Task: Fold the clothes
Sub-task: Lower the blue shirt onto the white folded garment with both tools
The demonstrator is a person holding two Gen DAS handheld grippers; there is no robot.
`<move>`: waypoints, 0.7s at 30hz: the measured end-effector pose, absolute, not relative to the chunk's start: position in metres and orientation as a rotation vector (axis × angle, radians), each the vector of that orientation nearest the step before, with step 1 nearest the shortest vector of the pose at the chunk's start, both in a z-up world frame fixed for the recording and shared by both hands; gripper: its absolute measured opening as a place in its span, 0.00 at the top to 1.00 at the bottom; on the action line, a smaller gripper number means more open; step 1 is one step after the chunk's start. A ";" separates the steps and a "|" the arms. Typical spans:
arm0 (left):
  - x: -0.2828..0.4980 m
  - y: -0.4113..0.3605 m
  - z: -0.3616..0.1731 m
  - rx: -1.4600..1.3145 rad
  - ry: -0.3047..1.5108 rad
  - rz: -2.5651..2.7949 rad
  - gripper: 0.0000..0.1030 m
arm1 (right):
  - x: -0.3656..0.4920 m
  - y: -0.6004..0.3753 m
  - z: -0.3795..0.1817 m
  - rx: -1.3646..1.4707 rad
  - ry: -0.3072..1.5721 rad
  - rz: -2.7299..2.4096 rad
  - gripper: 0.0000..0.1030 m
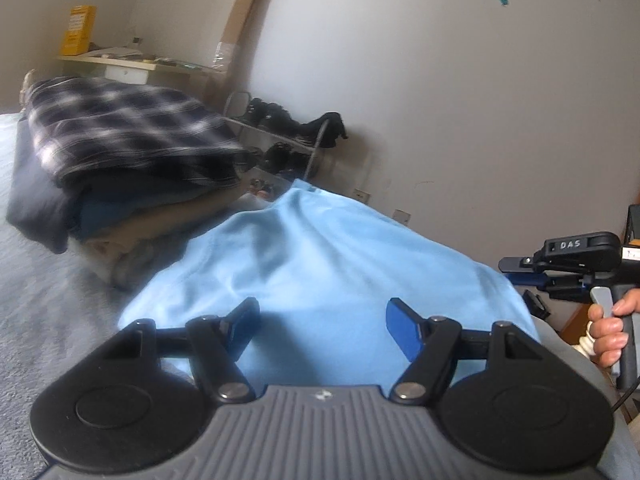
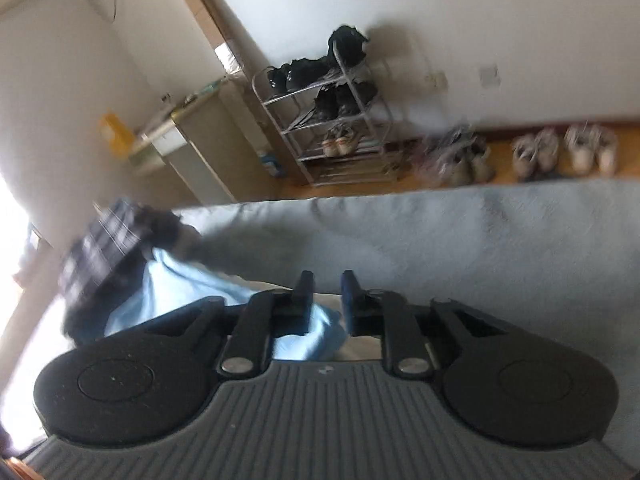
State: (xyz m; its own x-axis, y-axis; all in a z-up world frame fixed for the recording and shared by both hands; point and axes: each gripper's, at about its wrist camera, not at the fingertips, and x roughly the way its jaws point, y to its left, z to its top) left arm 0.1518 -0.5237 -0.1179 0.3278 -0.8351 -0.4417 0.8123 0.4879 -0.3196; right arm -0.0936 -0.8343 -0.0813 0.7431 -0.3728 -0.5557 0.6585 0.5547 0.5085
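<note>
A light blue garment (image 1: 320, 264) lies spread on the grey bed cover (image 1: 48, 304). My left gripper (image 1: 322, 326) hovers just above its near part, open, with nothing between its blue pads. A stack of folded clothes topped by a plaid shirt (image 1: 120, 132) sits behind the garment on the left. In the right wrist view, my right gripper (image 2: 327, 282) is over the bed cover (image 2: 480, 240) with a narrow gap between its fingers and only bed cover showing in it. A bunched edge of the blue garment (image 2: 188, 284) lies under its left finger, beside the plaid stack (image 2: 104, 248). A hand holds the right gripper (image 1: 516, 265) at the garment's right end.
A metal shoe rack (image 2: 328, 120) with dark shoes stands against the wall beyond the bed. Several pale shoes (image 2: 536, 152) line the wooden floor. A desk (image 1: 132, 64) with a yellow box (image 1: 78, 30) and a leaning cardboard box (image 1: 244, 12) is in the corner.
</note>
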 end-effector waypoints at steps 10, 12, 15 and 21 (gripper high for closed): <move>0.166 -0.513 -0.124 -0.064 0.618 -1.029 0.31 | -0.093 -0.846 -0.102 0.989 0.408 -0.483 0.61; 0.169 -0.512 -0.125 -0.065 0.616 -1.024 0.31 | -0.089 -0.843 -0.098 0.947 0.428 -0.480 0.78; 0.170 -0.510 -0.125 -0.069 0.614 -1.016 0.31 | -0.089 -0.835 -0.094 0.896 0.428 -0.487 0.94; 0.172 -0.511 -0.125 -0.075 0.613 -1.011 0.31 | -0.101 -0.822 -0.086 0.864 0.406 -0.508 0.95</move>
